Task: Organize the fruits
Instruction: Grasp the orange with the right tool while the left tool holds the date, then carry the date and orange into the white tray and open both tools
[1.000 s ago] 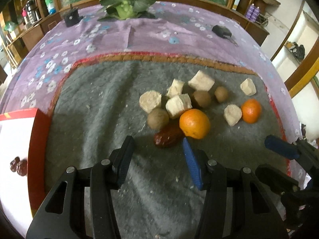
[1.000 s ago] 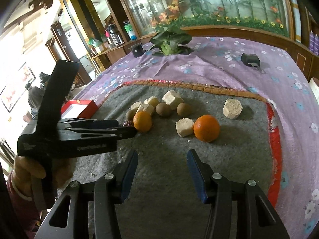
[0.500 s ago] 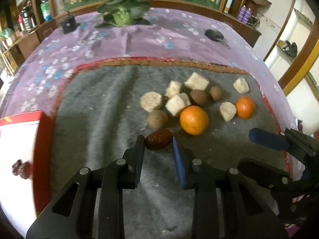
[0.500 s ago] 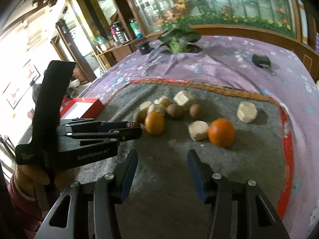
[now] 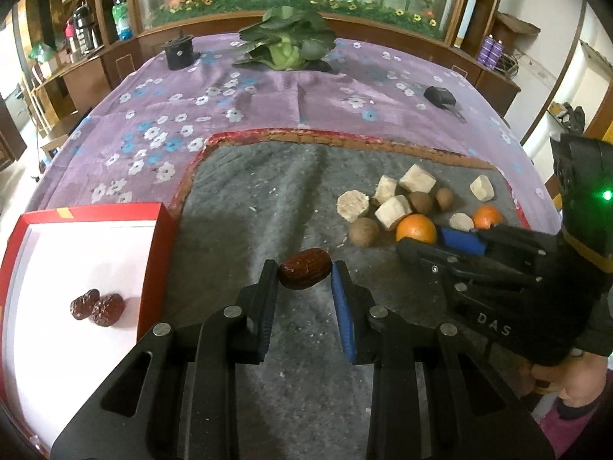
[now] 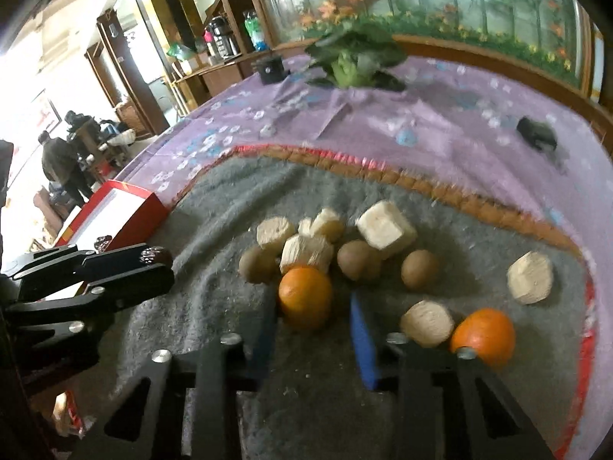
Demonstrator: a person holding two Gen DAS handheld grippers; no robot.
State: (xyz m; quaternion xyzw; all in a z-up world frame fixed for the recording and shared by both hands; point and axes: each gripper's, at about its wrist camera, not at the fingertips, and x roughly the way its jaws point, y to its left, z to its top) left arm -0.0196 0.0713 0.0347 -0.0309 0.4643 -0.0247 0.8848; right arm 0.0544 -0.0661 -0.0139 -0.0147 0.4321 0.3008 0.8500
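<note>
My left gripper (image 5: 304, 274) is shut on a dark red date (image 5: 305, 274) and holds it above the grey mat (image 5: 249, 207). A red-rimmed white tray (image 5: 153, 253) at the left holds two dates (image 5: 97, 306). My right gripper (image 6: 312, 314) is open, its fingers on either side of an orange (image 6: 305, 296). It also shows in the left wrist view (image 5: 440, 243), beside that orange (image 5: 416, 228). A second orange (image 6: 483, 335) lies to the right. Brown round fruits (image 6: 356, 258) and pale sugarcane chunks (image 6: 385, 228) lie in a cluster behind.
A leafy green vegetable (image 5: 285, 44), a black cup (image 5: 179, 51) and a small black device (image 5: 440, 96) sit on the purple flowered tablecloth (image 5: 268, 103) at the back. Wooden shelving surrounds the table. A person (image 6: 61, 163) stands far left.
My left gripper closed on the date, lifted it and carried it left toward the tray. My right gripper moved forward, so its fingers now flank the nearer orange.
</note>
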